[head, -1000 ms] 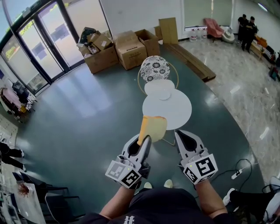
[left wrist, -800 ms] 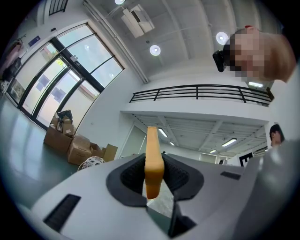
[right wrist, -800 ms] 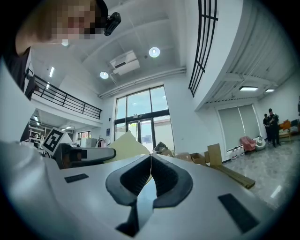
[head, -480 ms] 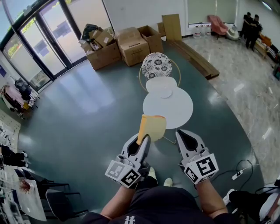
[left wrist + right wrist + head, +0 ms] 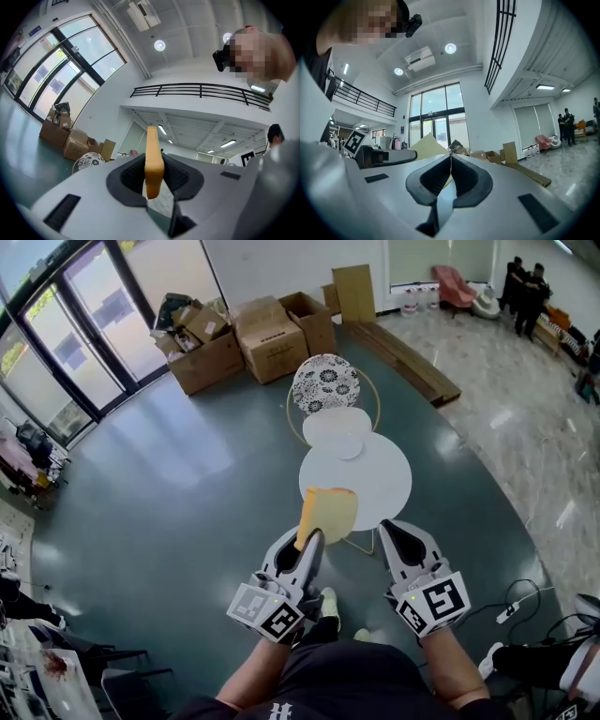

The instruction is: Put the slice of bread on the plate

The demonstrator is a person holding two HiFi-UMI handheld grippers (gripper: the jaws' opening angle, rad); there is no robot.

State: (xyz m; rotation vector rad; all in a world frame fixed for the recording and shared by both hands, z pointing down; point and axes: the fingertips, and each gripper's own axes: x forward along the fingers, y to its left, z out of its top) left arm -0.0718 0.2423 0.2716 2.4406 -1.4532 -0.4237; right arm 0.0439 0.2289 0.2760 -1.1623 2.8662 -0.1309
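A slice of bread, tan crust and pale face, stands on edge in my left gripper, which is shut on its lower edge. In the left gripper view the slice is edge-on between the dark pads. My right gripper is beside it, shut and empty, its jaws meeting in the right gripper view. Just beyond both grippers stands a round white table. A small white plate lies at its far edge, next to a larger white disc.
A chair with a patterned round seat and gold frame stands behind the table. Cardboard boxes and wooden boards lie farther back by glass doors. A cable and plug lie on the floor at right. People stand at the far right.
Both grippers have travelled forward with the person, bread still clamped. The boxes and chair have slid left in the head view and the table sits a little closer.
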